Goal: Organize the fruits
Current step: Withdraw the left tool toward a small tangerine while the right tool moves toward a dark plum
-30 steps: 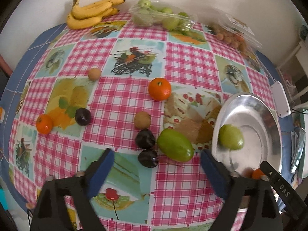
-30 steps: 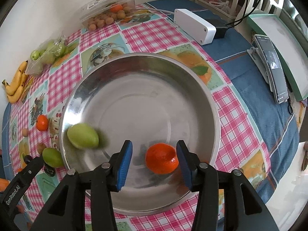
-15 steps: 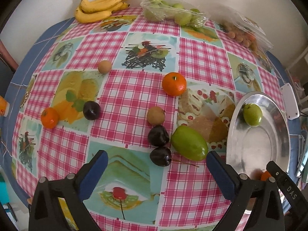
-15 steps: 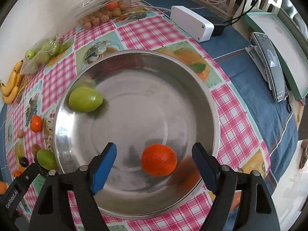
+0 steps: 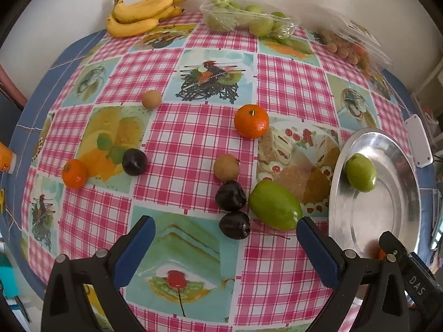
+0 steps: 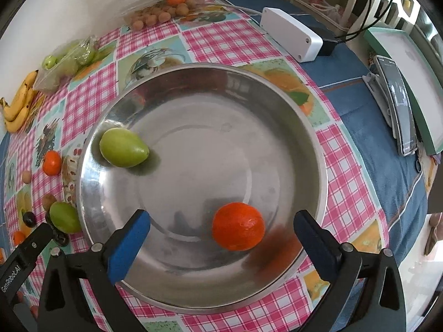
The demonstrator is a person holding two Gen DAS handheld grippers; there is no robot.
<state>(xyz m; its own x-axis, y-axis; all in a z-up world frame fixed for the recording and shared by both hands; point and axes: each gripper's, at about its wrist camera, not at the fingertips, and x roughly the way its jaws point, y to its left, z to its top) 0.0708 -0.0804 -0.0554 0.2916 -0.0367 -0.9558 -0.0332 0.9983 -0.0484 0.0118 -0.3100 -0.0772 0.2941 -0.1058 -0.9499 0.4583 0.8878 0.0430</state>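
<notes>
A steel bowl (image 6: 277, 105) fills the right wrist view, holding a green fruit (image 6: 123, 147) at its left wall and an orange (image 6: 238, 229) near the front. My right gripper (image 6: 221, 229) hangs over the bowl, its jaws opening wide, the orange lying loose between them without touching the pads. In the left wrist view my left gripper (image 5: 225, 239) is open above the tablecloth, just in front of two dark plums (image 5: 231, 196) and a green mango (image 5: 274, 205). The bowl (image 5: 387, 144) sits at the right with the green fruit (image 5: 360, 172) in it.
An orange (image 5: 251, 121), a small orange fruit (image 5: 74, 173), another plum (image 5: 134, 162) and two brown fruits (image 5: 226, 166) are scattered on the checked cloth. Bananas (image 5: 141, 13), bagged green fruit (image 5: 246, 19) and a clear box of longans (image 6: 163, 2) line the wall. A white box (image 6: 290, 37) and phone (image 6: 398, 105) lie right.
My right gripper's jaws spread from close around the orange to wide apart, leaving it in the bowl. The green fruit rolled toward the bowl's far left wall. The left gripper stayed open.
</notes>
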